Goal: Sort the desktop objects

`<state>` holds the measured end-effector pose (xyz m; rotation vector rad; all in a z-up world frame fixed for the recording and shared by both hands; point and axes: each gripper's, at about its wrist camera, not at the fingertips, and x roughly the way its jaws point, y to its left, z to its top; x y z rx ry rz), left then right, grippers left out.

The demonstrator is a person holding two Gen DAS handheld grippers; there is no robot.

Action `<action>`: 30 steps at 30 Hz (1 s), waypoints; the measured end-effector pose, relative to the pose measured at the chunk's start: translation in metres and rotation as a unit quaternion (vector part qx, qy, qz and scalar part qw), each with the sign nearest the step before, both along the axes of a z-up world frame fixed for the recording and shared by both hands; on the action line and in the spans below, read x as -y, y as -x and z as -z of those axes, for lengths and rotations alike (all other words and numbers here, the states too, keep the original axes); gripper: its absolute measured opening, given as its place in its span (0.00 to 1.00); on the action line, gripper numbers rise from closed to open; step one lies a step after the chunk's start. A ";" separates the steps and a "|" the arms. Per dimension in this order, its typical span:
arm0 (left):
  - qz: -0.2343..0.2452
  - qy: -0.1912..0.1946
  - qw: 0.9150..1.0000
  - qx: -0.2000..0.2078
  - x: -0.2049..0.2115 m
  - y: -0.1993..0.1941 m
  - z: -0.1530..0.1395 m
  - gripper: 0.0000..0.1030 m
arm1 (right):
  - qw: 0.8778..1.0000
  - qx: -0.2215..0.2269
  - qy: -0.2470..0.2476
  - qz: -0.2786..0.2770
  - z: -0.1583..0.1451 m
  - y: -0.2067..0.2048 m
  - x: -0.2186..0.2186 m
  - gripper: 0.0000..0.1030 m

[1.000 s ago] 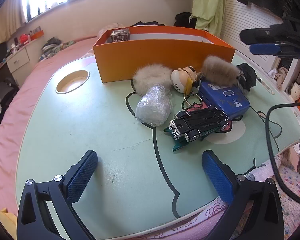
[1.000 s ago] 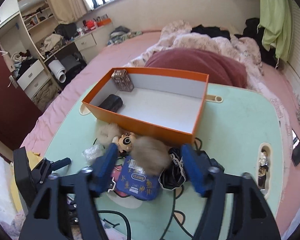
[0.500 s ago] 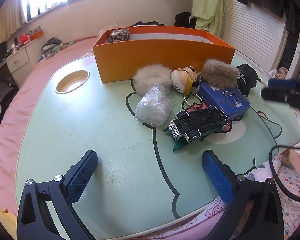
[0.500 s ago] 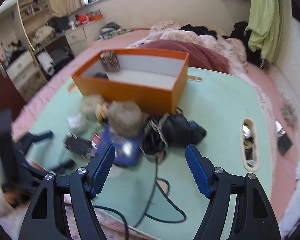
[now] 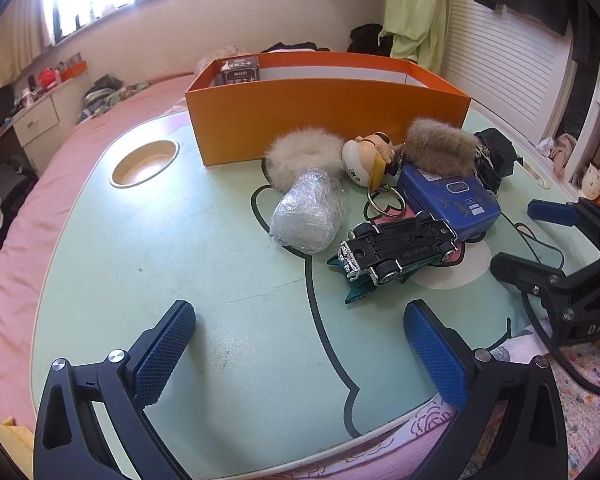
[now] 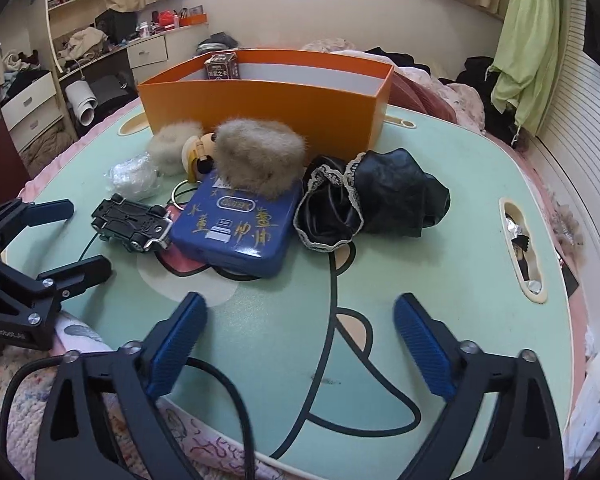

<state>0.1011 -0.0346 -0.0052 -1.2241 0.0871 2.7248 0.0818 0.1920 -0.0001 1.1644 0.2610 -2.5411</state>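
Your left gripper and right gripper both gape, empty – toy car upside-down beside blue tin.

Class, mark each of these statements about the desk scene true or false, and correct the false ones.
1. The toy car lies upside down, wheels up. True.
2. The brown fur puff rests on the blue tin. True.
3. The orange box has nothing in it. False: a small dark carton stands in its far left corner.
4. The left gripper is shut on the toy car. False: it is open, short of the car, holding nothing.
5. The black lace-trimmed cloth lies inside the orange box. False: it lies on the table, right of the blue tin.
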 end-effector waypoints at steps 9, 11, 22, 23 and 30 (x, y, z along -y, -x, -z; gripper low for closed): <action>0.000 0.000 1.000 0.000 0.001 0.001 0.000 1.00 | 1.000 -0.004 0.000 0.010 -0.002 0.000 -0.004 1.00; 0.000 0.000 1.000 0.000 0.001 0.002 0.001 1.00 | 1.000 -0.004 0.000 0.010 -0.002 0.000 -0.004 1.00; 0.000 0.000 1.000 0.000 0.001 0.001 0.000 1.00 | 1.000 -0.004 0.000 0.009 -0.002 0.000 -0.004 1.00; 0.000 0.000 1.000 0.000 0.001 0.002 0.000 1.00 | 1.000 -0.004 0.000 0.009 -0.002 0.000 -0.004 1.00; 0.000 0.000 1.000 0.000 0.001 0.002 0.000 1.00 | 1.000 -0.004 0.000 0.009 -0.001 0.000 -0.004 1.00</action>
